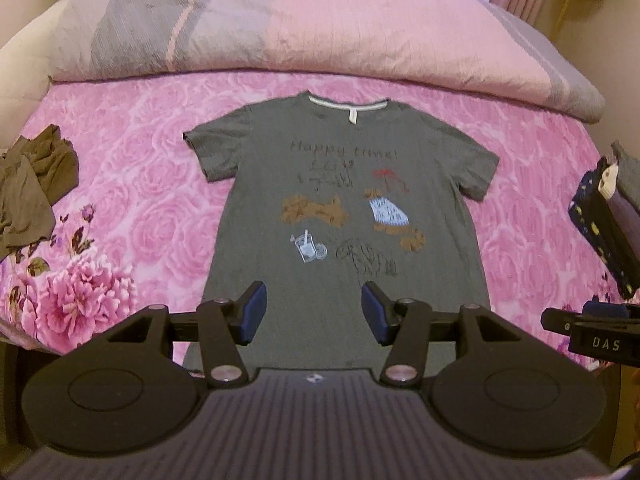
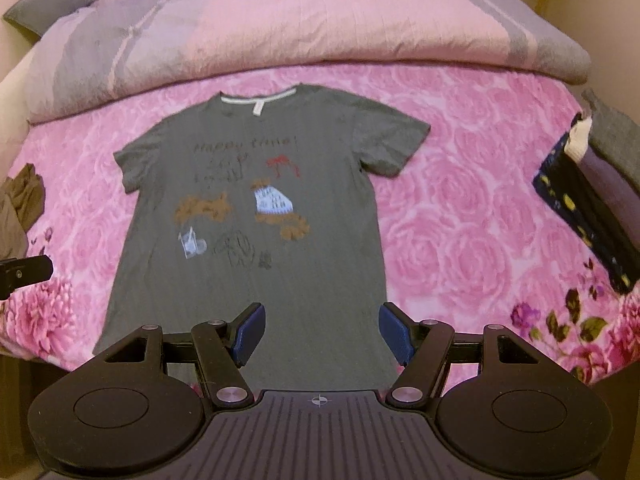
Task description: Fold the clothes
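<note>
A grey printed T-shirt (image 1: 344,200) lies flat, front up, on the pink floral bedsheet (image 1: 132,184), collar toward the far side. It also shows in the right wrist view (image 2: 256,208). My left gripper (image 1: 314,312) is open and empty, held above the shirt's bottom hem. My right gripper (image 2: 322,332) is open and empty, above the hem's right part. The right gripper's side shows at the right edge of the left wrist view (image 1: 588,328). The left gripper's tip shows at the left edge of the right wrist view (image 2: 24,274).
A crumpled brown garment (image 1: 32,192) lies at the bed's left side. Folded clothes, dark blue patterned and grey (image 2: 588,200), are stacked at the right edge. A rolled pink and grey duvet (image 1: 304,28) runs across the far side.
</note>
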Tool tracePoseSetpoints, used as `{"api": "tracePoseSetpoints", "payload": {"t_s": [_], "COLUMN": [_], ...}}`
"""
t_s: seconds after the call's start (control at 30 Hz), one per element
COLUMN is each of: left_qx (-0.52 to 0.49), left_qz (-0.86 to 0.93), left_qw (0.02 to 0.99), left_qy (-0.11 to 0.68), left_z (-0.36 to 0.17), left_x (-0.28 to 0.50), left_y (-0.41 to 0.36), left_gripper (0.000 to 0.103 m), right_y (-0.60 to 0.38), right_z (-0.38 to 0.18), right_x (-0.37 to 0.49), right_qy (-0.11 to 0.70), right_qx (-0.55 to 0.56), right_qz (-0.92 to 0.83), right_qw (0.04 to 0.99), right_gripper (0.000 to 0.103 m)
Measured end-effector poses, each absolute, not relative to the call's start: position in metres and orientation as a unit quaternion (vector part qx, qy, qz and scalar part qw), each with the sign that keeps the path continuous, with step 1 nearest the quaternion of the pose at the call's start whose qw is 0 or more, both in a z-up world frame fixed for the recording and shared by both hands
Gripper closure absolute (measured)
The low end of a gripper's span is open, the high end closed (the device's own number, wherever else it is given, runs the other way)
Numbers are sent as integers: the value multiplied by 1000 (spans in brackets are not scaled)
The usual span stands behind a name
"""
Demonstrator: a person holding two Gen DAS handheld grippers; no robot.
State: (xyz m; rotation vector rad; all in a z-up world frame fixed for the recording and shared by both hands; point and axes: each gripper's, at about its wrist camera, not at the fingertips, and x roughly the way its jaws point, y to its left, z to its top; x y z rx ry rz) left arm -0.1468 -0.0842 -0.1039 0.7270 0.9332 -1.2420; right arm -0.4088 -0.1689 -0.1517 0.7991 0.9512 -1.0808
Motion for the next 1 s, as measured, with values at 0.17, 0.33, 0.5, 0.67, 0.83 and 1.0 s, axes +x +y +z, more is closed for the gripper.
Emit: {"api": "tracePoseSetpoints", "payload": {"t_s": [0.17, 0.33, 0.5, 0.67, 0.83, 1.0], "left_qx": [339, 348, 352, 353, 348, 343], "left_qz": [-538, -530, -526, -521, -511, -502], "left_qw": [646, 646, 646, 651, 663, 676], "left_qy": [422, 425, 426, 426, 422, 416], "left_z": [-110, -112, -114, -116, -114, -110], "left_x": [-155, -162, -167, -171, -167, -164], "left_y": [-80, -76, -72, -70, -73, -78], "left_gripper": [54, 54, 54, 54, 54, 51], "right_y": [-164, -160, -157, -158, -167, -176], "right_z": [-159, -163, -165, -165, -164, -162], "right_x": [-416, -418, -417, -404, -393, -382], "right_qy": [439, 449, 457, 464, 463, 462], "right_qx": [371, 372, 367, 350, 335, 321], "right_qz": [-474, -463, -449, -433, -422, -411], "right_qw": [667, 668, 674, 689, 704, 717], "right_gripper": [37, 37, 37, 37, 37, 37]}}
